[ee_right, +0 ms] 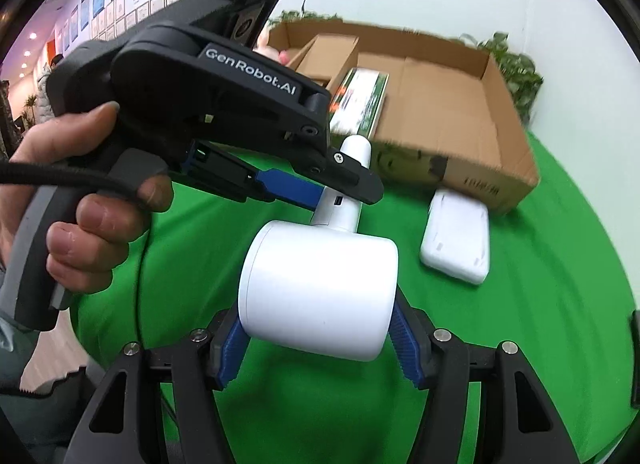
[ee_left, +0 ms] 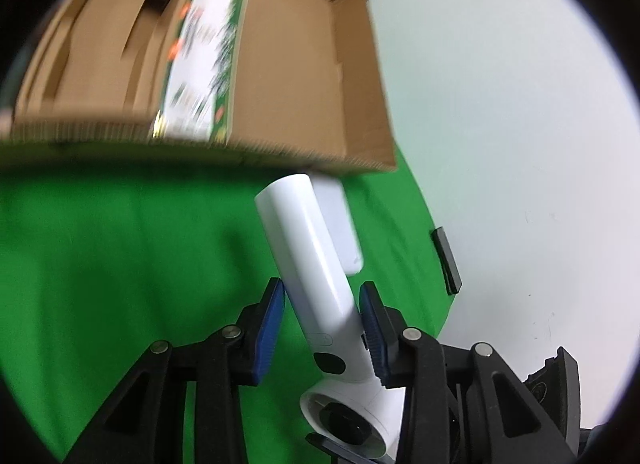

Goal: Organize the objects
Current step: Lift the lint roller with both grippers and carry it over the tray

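**Both hand-held grippers clamp one white device above the green bench**

Blue pads of the right hand-held gripper (ee_right: 320, 344) press on both sides of the fat white barrel of a white handheld device (ee_right: 320, 292), which fills the foreground of the right wrist view. From that barrel a slimmer white handle runs away from the camera, and the left hand-held gripper (ee_right: 340, 188), held by a bare hand (ee_right: 84, 208), is closed across it.

Seen from the left wrist, the left hand-held gripper (ee_left: 322, 328) grips that handle between its blue pads, with the handle of the white handheld device (ee_left: 308, 260) tilting up toward an open cardboard box (ee_left: 300, 64). Only this view shows a round opening on the barrel's end, close to the lens.

Beyond the device, a flat white pack (ee_right: 456, 240) lies on the green bench (ee_right: 540, 304) just beside the box's front wall (ee_right: 460, 120). Inside the box lies a green-and-white printed carton (ee_right: 360, 102), with a smaller brown carton (ee_right: 332, 52) behind it. A small dark block (ee_left: 447, 260) sits at the green cloth's edge, clear only in the left view.
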A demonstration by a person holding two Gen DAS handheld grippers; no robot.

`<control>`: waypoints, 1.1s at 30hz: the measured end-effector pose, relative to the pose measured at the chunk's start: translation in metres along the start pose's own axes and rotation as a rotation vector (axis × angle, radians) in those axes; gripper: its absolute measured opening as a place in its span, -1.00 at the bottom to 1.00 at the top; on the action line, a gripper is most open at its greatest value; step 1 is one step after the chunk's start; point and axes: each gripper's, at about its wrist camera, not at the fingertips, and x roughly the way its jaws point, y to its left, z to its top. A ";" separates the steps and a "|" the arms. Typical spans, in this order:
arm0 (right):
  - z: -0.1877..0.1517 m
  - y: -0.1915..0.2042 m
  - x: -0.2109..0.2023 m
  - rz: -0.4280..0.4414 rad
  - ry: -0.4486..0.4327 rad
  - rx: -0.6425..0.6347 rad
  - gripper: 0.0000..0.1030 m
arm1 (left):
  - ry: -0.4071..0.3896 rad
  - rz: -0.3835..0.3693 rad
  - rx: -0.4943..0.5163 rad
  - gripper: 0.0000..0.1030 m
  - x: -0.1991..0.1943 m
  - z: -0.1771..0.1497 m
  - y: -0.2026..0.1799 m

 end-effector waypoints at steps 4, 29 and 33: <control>0.025 -0.006 -0.004 -0.029 -0.070 0.001 0.15 | -0.046 0.016 0.062 -0.30 -0.015 0.024 -0.024; 0.189 -0.089 0.057 0.032 -0.119 0.091 0.15 | -0.122 0.161 0.163 -0.36 -0.009 0.211 -0.067; 0.179 -0.098 0.081 0.060 -0.060 0.125 0.15 | -0.075 0.187 0.139 -0.35 0.019 0.215 -0.046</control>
